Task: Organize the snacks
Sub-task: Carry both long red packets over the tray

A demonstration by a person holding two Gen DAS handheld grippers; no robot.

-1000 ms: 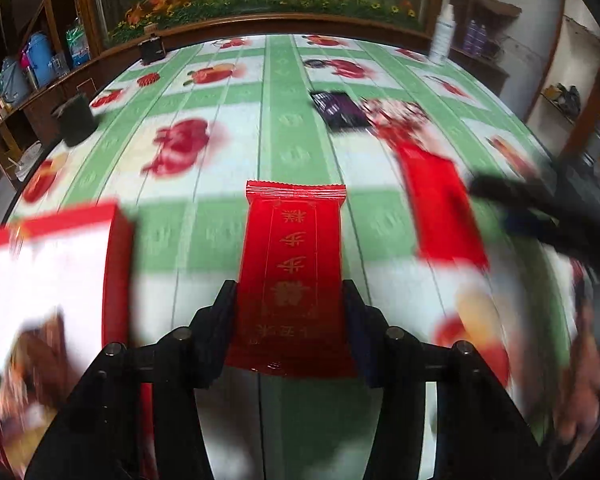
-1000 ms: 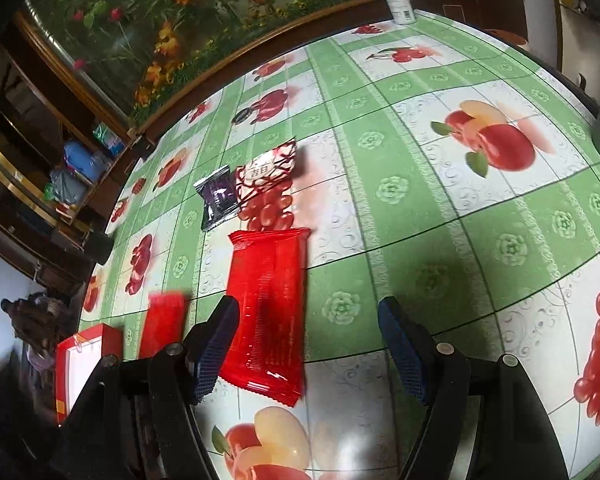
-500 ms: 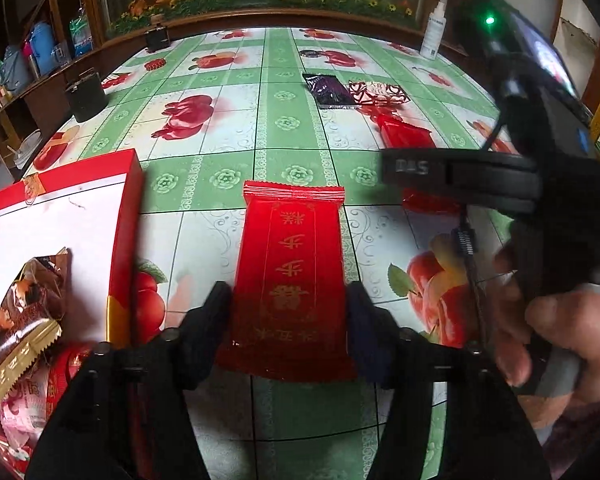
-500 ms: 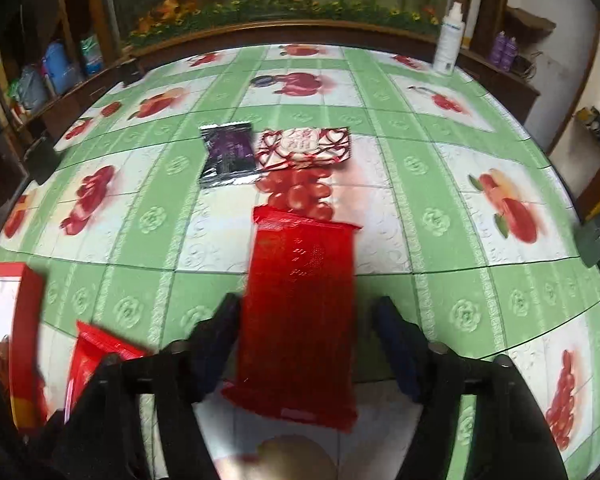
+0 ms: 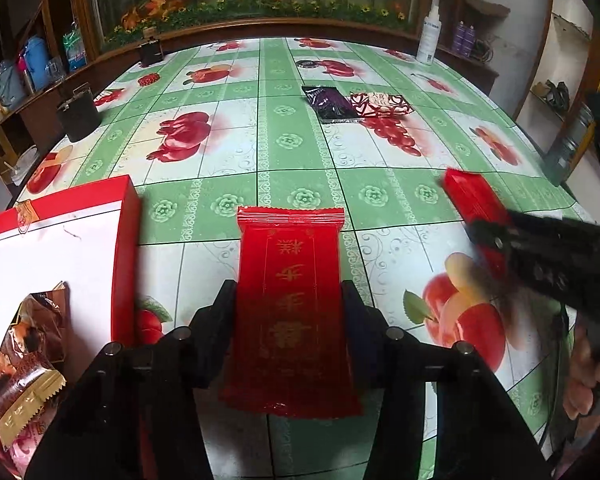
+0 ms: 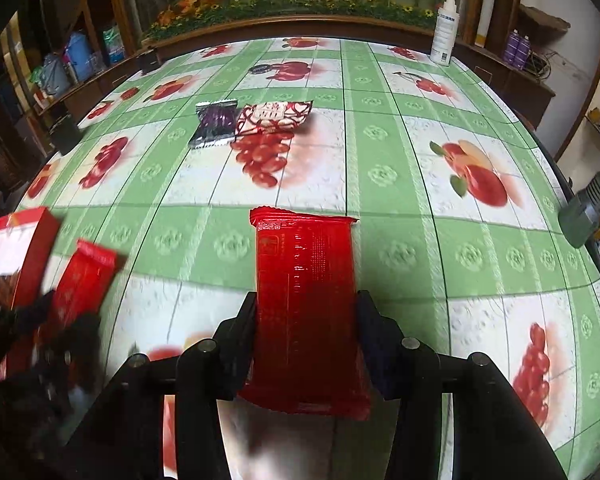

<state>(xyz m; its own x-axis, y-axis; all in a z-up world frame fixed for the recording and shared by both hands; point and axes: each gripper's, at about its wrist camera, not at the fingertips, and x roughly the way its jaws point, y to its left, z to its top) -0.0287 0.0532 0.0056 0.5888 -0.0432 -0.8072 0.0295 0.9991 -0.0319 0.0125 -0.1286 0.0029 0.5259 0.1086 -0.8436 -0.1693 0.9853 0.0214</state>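
Note:
A red snack packet with gold characters lies lengthwise between my left gripper's pads; the jaws are closing and both pads touch its long edges. A second red packet, printed side up, sits between my right gripper's closing jaws, pads against its sides. In the left wrist view the right gripper shows blurred at the right with that packet. The open red box stands at the left with several wrapped snacks inside.
On the green fruit-print tablecloth, a purple packet and a red-and-white heart-pattern packet lie side by side further back. A black cup stands far left, a white bottle at the far edge. A grey metal object sits off the right edge.
The right gripper rolled upright, centred on the second red packet and narrowed its jaws onto it. The left jaws widened briefly, then closed again on their packet.

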